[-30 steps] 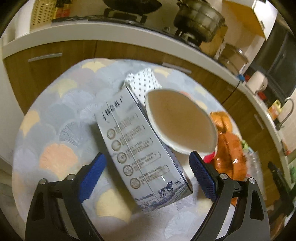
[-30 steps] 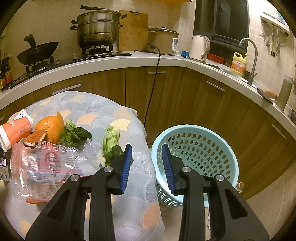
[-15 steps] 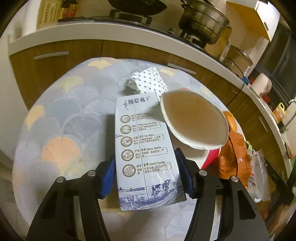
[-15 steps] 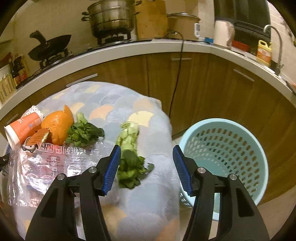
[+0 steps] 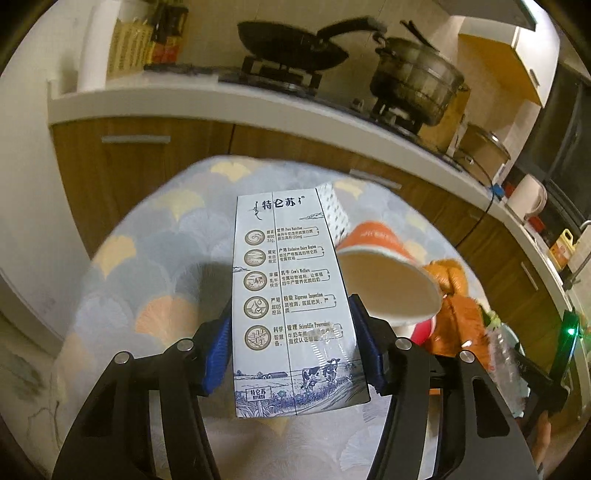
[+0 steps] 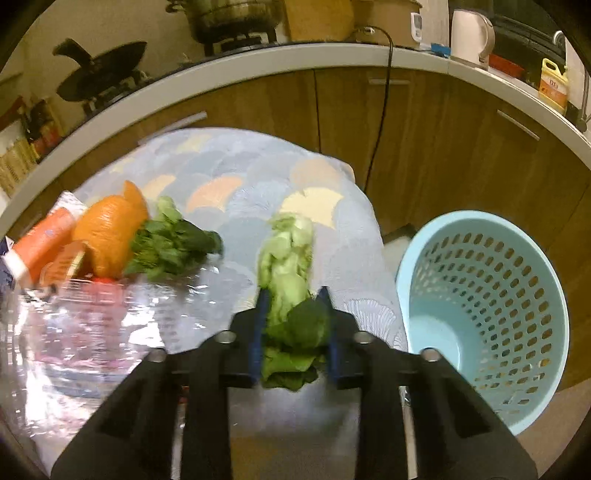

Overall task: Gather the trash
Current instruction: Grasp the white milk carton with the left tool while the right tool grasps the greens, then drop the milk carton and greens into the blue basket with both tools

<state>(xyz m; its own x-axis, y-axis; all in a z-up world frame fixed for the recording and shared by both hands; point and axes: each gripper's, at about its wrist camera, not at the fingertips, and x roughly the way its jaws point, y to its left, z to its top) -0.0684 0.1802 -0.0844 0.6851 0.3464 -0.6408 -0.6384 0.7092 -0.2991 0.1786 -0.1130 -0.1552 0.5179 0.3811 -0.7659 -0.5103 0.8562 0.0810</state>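
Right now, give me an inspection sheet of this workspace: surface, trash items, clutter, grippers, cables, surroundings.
Surface: table under a fan-patterned cloth.
Job's things: milk carton; paper cup on its side; orange peel; leafy greens; vegetable scrap; plastic wrapper; blue basket beside the table.
Clutter: nothing seen.
Grippers: left gripper shut on the milk carton; right gripper, jaws closing, on the vegetable scrap.
Cables: black cord hanging down the cabinets.
Surroundings: counter with wok, steamer pot, kettle.
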